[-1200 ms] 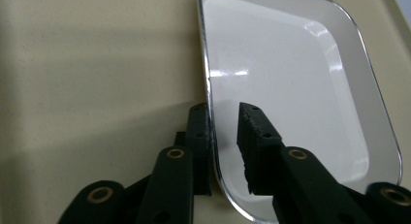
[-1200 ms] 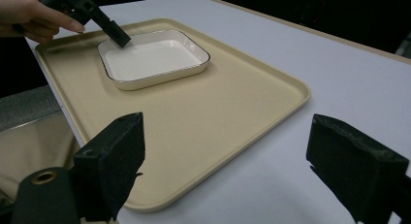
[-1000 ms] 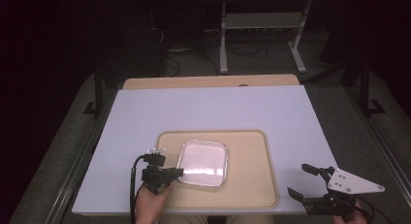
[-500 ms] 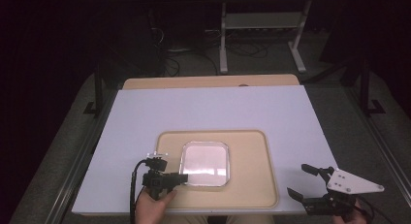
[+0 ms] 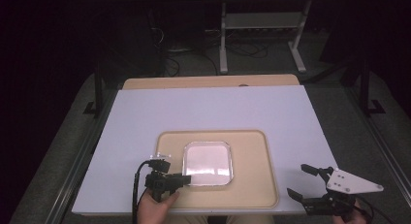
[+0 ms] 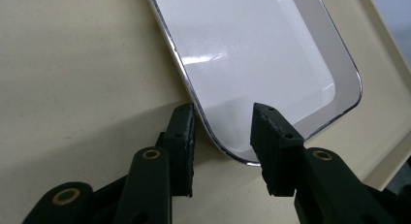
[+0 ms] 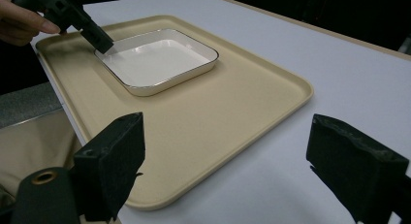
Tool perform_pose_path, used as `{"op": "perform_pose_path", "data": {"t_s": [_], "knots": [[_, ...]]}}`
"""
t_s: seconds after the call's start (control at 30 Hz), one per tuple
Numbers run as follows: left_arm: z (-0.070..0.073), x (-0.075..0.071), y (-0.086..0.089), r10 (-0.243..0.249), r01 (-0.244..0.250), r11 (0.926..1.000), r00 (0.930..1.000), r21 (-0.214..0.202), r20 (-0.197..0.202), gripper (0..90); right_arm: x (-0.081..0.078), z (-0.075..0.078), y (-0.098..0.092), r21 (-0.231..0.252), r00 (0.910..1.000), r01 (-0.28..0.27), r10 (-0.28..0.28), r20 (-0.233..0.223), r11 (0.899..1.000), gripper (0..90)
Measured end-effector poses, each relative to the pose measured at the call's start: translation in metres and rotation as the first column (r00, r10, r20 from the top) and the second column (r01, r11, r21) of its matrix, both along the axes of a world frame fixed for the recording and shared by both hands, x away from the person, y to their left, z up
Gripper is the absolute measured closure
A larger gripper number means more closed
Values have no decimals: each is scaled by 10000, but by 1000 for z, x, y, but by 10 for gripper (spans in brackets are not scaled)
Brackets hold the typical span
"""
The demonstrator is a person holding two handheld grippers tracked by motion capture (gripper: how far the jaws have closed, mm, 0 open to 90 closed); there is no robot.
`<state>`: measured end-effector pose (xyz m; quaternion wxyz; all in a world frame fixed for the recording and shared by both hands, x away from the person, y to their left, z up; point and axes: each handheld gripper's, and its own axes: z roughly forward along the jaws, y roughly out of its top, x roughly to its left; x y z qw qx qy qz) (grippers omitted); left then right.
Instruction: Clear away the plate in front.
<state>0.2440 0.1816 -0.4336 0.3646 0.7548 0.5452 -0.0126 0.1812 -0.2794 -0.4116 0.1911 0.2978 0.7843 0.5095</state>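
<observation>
Jaws of the left gripper stand partly open astride the near corner rim of the white dish, one outside it and one over its floor, gripping nothing. The dish lies inside a beige tray on the white table. Right gripper hangs off the tray's right edge, spread wide and empty.

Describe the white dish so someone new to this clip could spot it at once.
On the white table top lies a beige tray near the person's edge. The white dish sits on the tray's left half: square, shallow, round-cornered, with a thin dark rim. The left gripper straddles its edge with open jaws.
</observation>
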Motion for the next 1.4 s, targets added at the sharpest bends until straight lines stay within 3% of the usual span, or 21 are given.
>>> {"op": "perform_pose_path", "data": {"t_s": [0.3, 0.53, 0.63, 0.97, 1.2, 1.4], "knots": [[8, 3, 1, -176, 140, 9988, 9967, 462, 792, 555, 0, 0, 0, -12, 10000, -5, 5, 17, 10000, 129], [13, 8, 3, -569, 470, 9968, 9852, 644, 1615, 517, 0, 0, 0, -22, 10000, 5, -5, 9, 10000, 129], [19, 7, 1, -823, 652, 9940, 9747, 878, 2076, 508, 0, 0, 0, -23, 10000, 29, -29, 6, 10000, 129], [32, 10, -3, -1437, 1223, 9887, 9366, 861, 3195, 463, 1, -1, 0, -75, 10000, 90, -90, -33, 9999, 129], [36, 12, 1, -1757, 1615, 9844, 9194, 694, 3520, 413, 1, -1, 0, -92, 9998, 208, -209, -68, 9997, 129], [41, 10, 12, -1810, 1761, 9831, 9004, 490, 3957, 382, 2, -1, 0, -131, 9996, 276, -277, -103, 9995, 129]]}}
